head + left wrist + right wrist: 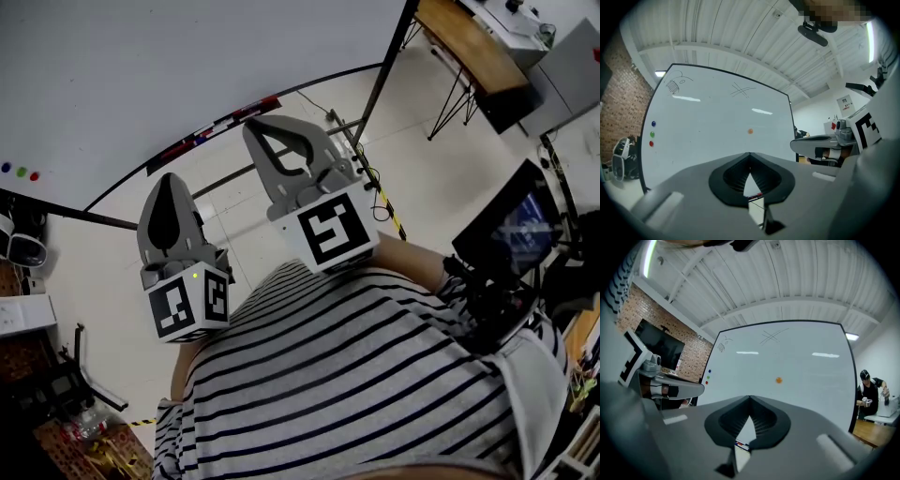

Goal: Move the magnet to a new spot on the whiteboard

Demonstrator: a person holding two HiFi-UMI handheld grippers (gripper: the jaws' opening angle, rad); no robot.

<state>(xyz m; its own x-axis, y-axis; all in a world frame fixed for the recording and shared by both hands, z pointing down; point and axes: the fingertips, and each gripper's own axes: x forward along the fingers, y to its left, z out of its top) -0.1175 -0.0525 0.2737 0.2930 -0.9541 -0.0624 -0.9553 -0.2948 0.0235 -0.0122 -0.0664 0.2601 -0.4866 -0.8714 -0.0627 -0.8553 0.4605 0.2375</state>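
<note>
— What colour is the magnet (778, 379) ahead of the right gripper (750, 397)?
— Orange, on a white whiteboard (811, 366).
— And up-left of the left gripper (750, 154)?
— A blue dot (653, 123), a green dot (652, 134) and a red dot (651, 143). Both grippers are grey with black pads. The cubes (330, 230) carry black-and-white squares, and the shirt (375, 375) behind them has dark stripes on white.

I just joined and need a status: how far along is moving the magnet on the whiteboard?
Nothing looks done yet. The orange magnet sits on the whiteboard, untouched. Nothing is in hand: the left gripper and right gripper are both shut, empty and short of the board. Left to do: reach in, grip it and set it elsewhere.
</note>
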